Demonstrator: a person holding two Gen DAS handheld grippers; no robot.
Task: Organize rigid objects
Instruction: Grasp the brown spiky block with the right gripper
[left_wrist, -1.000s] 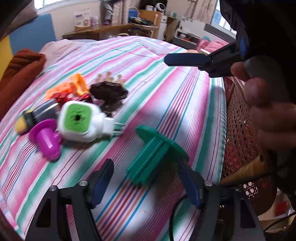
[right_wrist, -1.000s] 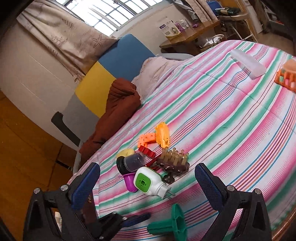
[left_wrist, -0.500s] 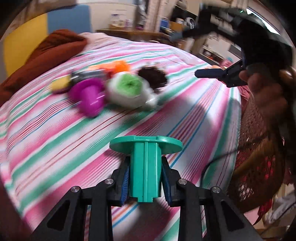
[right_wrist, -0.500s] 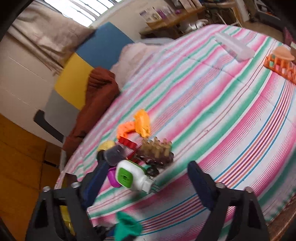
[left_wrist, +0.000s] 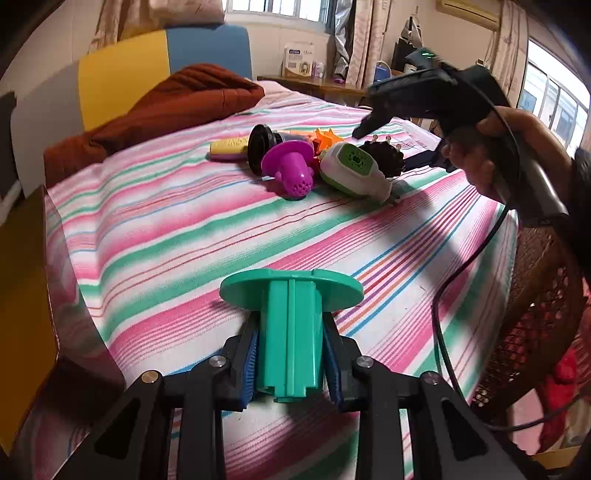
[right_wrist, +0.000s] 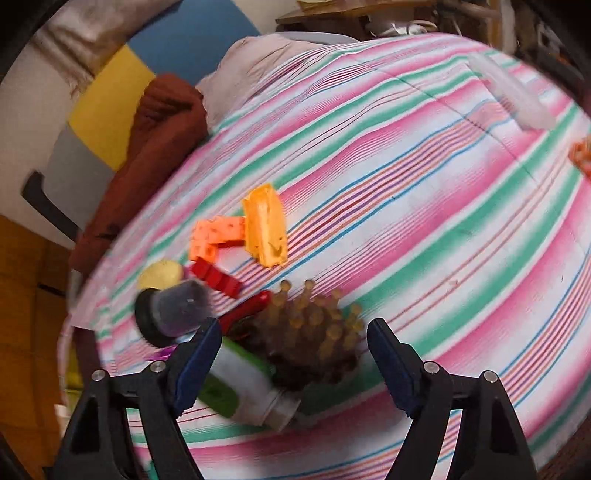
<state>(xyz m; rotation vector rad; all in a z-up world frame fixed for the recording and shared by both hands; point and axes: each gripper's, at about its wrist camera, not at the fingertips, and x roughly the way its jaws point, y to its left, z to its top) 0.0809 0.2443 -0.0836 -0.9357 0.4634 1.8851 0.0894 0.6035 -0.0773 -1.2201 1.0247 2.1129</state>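
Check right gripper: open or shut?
Open. The right gripper has its blue pads spread wide, nothing clamped, framing the brown spiky piece in the pile.

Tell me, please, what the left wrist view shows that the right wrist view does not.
Only the left wrist view shows the teal flanged plastic spool clamped in the left gripper. Only the right wrist view shows the orange plastic blocks. Both show the white-and-green plug-in device and the brown bristled hairbrush under the open right gripper.

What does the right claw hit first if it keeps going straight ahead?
Probably the dark brown bristle brush head, which sits between the open fingers of the right claw. The white-green plug-in device lies close left; depth is unclear.
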